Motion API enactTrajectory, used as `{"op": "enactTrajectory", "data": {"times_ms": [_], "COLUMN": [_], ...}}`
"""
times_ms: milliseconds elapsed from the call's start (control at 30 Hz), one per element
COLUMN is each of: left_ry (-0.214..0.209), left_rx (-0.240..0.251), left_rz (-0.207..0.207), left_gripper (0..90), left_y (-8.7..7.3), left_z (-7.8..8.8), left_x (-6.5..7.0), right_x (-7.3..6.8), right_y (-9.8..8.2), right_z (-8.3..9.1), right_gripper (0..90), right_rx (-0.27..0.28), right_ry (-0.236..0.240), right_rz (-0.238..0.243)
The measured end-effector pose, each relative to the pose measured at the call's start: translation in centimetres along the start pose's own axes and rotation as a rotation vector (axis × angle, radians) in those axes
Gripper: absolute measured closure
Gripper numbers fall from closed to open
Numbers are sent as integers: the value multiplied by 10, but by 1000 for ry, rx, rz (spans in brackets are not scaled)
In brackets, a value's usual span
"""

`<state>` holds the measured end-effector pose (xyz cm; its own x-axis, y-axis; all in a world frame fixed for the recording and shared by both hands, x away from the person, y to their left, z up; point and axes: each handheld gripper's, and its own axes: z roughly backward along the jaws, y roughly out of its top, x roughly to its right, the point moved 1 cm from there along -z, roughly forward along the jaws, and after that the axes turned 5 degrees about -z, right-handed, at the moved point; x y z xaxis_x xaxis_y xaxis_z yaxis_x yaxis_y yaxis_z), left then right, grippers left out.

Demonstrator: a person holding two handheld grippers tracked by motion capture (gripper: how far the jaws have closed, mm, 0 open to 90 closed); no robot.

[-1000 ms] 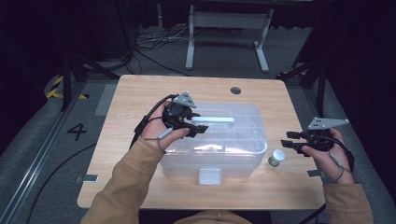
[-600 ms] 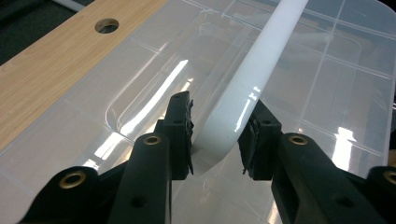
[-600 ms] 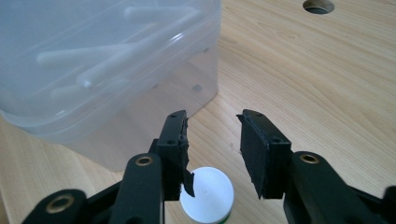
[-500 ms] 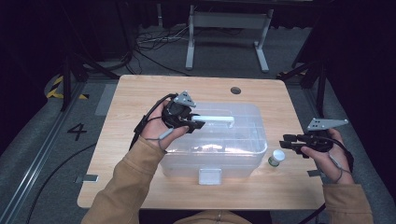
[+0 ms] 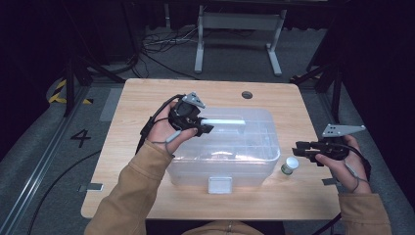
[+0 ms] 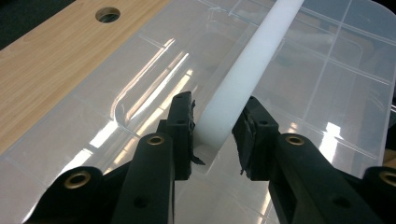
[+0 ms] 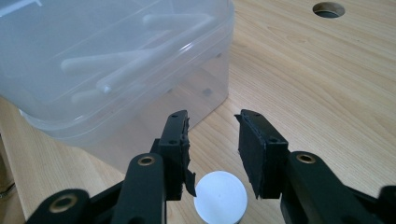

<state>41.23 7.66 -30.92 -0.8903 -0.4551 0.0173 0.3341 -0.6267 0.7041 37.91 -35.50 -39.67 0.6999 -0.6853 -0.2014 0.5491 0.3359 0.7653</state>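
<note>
A clear plastic box with a lid stands in the middle of the wooden table. My left gripper lies on the lid, and its jaws have just been closing. In the left gripper view it is shut on the near end of the lid's white bar handle, with a pad against each side. A small bottle with a white cap stands to the right of the box. My right gripper hovers over it. Its jaws have also been closing, and they still stand apart above the cap without touching it.
A round cable hole sits near the table's far edge. The box has a white latch on its front wall, and pale rod-like parts show through its side. Bare wood lies left of and in front of the box.
Both pairs of jaws stand narrower than a second ago, and the left pair has closed onto the white handle. Neither hand has shifted.
</note>
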Motion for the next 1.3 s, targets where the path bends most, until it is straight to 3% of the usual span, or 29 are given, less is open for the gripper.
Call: {"op": "enactTrajectory", "data": {"times_ms": [600, 933, 1300], "left_ry": [-3, -15, 7], "left_rx": [17, -2, -30], "left_rz": [53, 70, 65], "left_gripper": [696, 696, 697], "left_y": [14, 21, 31], "left_z": [6, 8, 10], "left_x": [-15, -22, -28], "right_x": [-3, -6, -12], "right_y": [1, 2, 4], "right_z": [1, 1, 0], "right_gripper": [640, 648, 708], "right_rx": [18, 26, 46], "right_ry": [22, 33, 95], "right_rz": [15, 33, 88]}}
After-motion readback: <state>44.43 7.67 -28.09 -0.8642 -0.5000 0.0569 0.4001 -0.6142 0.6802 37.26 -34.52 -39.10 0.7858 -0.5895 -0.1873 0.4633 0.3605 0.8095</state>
